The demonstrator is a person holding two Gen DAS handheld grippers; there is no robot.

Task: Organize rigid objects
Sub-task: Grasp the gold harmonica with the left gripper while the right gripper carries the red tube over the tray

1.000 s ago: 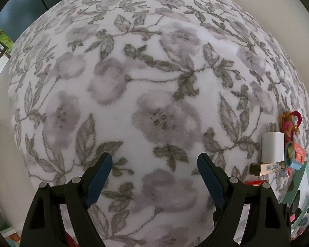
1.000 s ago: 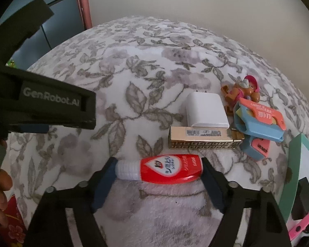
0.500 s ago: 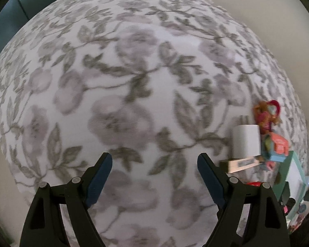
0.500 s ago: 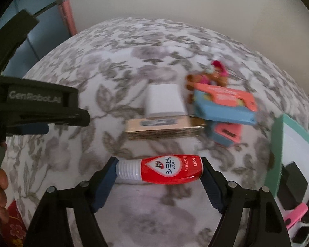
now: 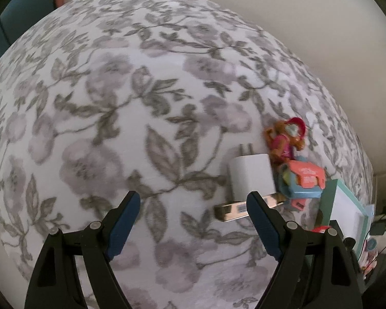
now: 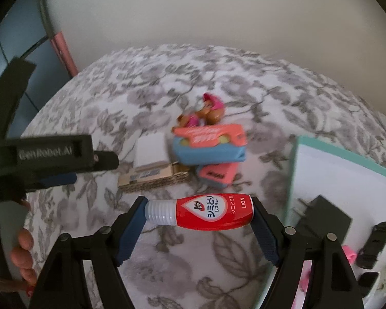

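Gripping the red bottle (image 6: 211, 215) end to end, my right gripper (image 6: 196, 219) had one pad on its white ribbed cap and the other on its flat base, the bottle lying crosswise above the floral blanket (image 6: 167, 265). It read as small, light, hard plastic with a glossy label, so likely slick. Held by its two ends, it could pivot or pop out if the squeeze eased; a hold across the red belly would be surer.

My left gripper (image 5: 190, 228) stood open with nothing between its pads, over bare blanket.

Loose pieces sat at about twelve o'clock from the bottle: a tan carton (image 6: 151, 177), a white charger (image 6: 151, 150) touching its far side, a blue-and-coral box (image 6: 209, 145) at one o'clock, a small coral packet (image 6: 216, 175) below it, and a toy figure (image 6: 205, 112) beyond. All looked stiff and light. The charger's smooth faces favoured a grip across its flat sides, clear of the prongs.

At three o'clock lay the teal-rimmed tray (image 6: 293, 180), holding dark items too blurred to name. I judged the bottle was bound there.
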